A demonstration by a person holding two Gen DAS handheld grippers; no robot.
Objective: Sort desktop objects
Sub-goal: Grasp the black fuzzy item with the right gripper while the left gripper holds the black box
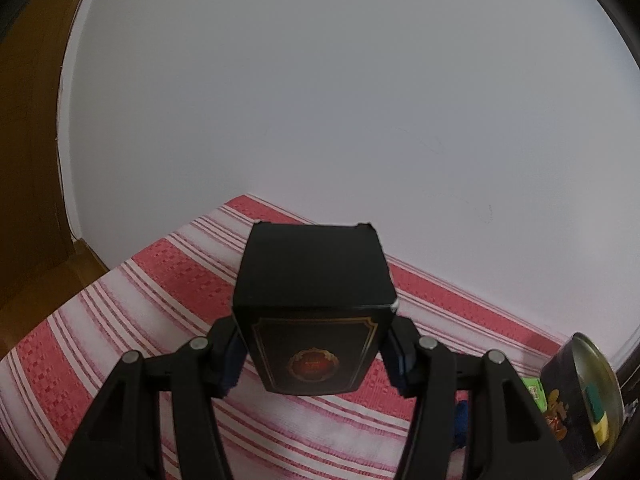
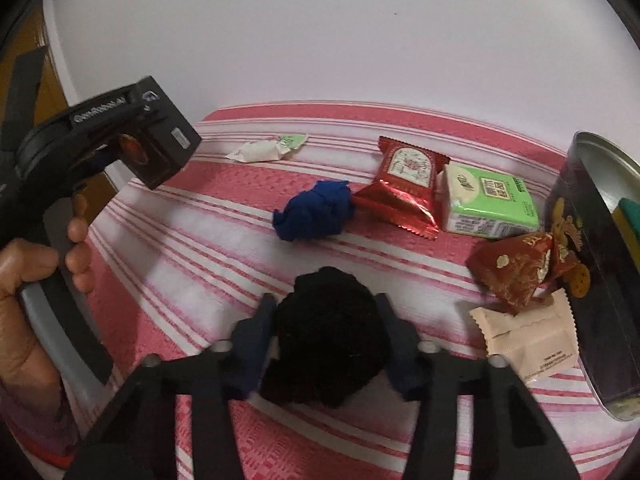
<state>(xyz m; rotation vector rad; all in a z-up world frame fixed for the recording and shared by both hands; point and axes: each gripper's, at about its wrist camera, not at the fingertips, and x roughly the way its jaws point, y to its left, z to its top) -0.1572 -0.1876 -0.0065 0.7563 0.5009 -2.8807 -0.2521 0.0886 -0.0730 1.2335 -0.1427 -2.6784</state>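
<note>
My left gripper (image 1: 316, 356) is shut on a black box with a gold frame and red emblem (image 1: 312, 300), held above the red-and-white striped cloth (image 1: 140, 300). The same box (image 2: 160, 148) shows at the left of the right wrist view, in the hand-held left gripper (image 2: 120, 152). My right gripper (image 2: 328, 336) is shut on a crumpled black cloth (image 2: 328, 332) just above the striped cloth (image 2: 200, 260).
A blue crumpled cloth (image 2: 314, 212), a red snack packet (image 2: 404, 188), a green-and-white box (image 2: 488, 200), a dark red packet (image 2: 516, 268), a beige sachet (image 2: 528, 340) and a white wrapper (image 2: 266, 150) lie on the cloth. A dark tin (image 2: 600, 272) stands at the right; it also shows in the left wrist view (image 1: 580, 392).
</note>
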